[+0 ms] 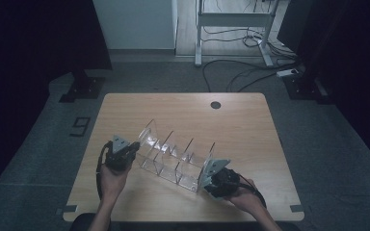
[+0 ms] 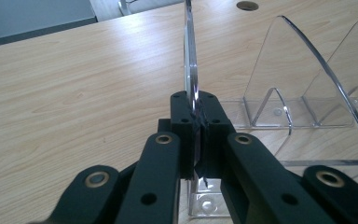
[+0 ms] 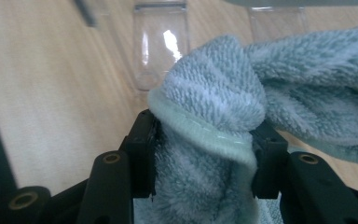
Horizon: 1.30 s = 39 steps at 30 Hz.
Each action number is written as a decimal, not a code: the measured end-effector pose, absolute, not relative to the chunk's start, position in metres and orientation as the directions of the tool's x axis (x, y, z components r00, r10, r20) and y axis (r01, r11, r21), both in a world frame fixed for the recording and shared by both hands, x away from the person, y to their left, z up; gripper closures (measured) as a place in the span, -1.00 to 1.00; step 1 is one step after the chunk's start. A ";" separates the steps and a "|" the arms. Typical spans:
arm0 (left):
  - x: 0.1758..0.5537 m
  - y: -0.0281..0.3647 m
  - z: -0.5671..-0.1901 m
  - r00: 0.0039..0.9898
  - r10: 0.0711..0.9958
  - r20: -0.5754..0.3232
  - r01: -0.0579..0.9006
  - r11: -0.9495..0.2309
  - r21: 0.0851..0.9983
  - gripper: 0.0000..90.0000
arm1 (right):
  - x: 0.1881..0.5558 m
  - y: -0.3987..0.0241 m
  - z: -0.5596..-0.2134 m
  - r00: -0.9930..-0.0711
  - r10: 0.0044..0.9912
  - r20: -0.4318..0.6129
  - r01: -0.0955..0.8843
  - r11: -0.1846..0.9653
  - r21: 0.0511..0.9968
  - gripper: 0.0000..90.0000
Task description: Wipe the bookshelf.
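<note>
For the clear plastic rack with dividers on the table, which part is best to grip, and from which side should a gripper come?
Probably an end divider of the clear rack, taken edge-on from the rack's end. The dividers are thin upright sheets, so narrow jaws can close across one. The left gripper shows this: it is shut on the end panel, pads on both faces. The right gripper holds a grey-blue cloth.

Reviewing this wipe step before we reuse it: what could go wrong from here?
1. The left gripper pinches only the thin end panel of the clear rack; a hard wipe could probably flex the panel or let it slip out.
2. The right gripper holds a bunched towel; loose folds may snag a divider and drag the rack.
3. The rack sits near the table front edge, so a push could slide it off.
</note>
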<state>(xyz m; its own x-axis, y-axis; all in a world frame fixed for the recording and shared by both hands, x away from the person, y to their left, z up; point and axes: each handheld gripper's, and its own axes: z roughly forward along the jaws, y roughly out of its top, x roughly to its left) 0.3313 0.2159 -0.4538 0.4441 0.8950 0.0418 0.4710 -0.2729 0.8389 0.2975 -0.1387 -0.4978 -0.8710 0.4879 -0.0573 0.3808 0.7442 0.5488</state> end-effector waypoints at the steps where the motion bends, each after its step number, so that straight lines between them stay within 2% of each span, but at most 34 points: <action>1: 0.331 0.216 -0.454 0.444 0.895 0.042 0.471 -0.273 0.839 0.93 | 0.295 -0.138 -0.497 -0.873 0.484 -0.052 0.382 0.746 0.545 0.16; 15: 0.331 0.216 -0.454 0.446 0.894 0.041 0.471 -0.274 0.838 0.93 | 0.286 -0.135 -0.492 -0.885 0.462 -0.057 0.365 0.765 0.531 0.18; 33: 0.332 0.218 -0.454 0.457 0.889 0.029 0.471 -0.270 0.840 0.92 | 0.309 -0.199 -0.449 -0.737 0.660 -0.146 0.455 0.644 0.615 0.21; 39: 0.332 0.218 -0.454 0.457 0.889 0.027 0.472 -0.268 0.840 0.92 | 0.315 -0.220 -0.448 -0.674 0.716 -0.180 0.487 0.614 0.621 0.21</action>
<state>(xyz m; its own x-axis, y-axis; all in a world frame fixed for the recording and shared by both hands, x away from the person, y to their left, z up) 0.3322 0.2182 -0.4540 0.4573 0.8889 0.0269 0.4719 -0.2682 0.8399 0.3154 -0.2197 -0.4476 -0.6743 0.7162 -0.1799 0.4870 0.6145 0.6207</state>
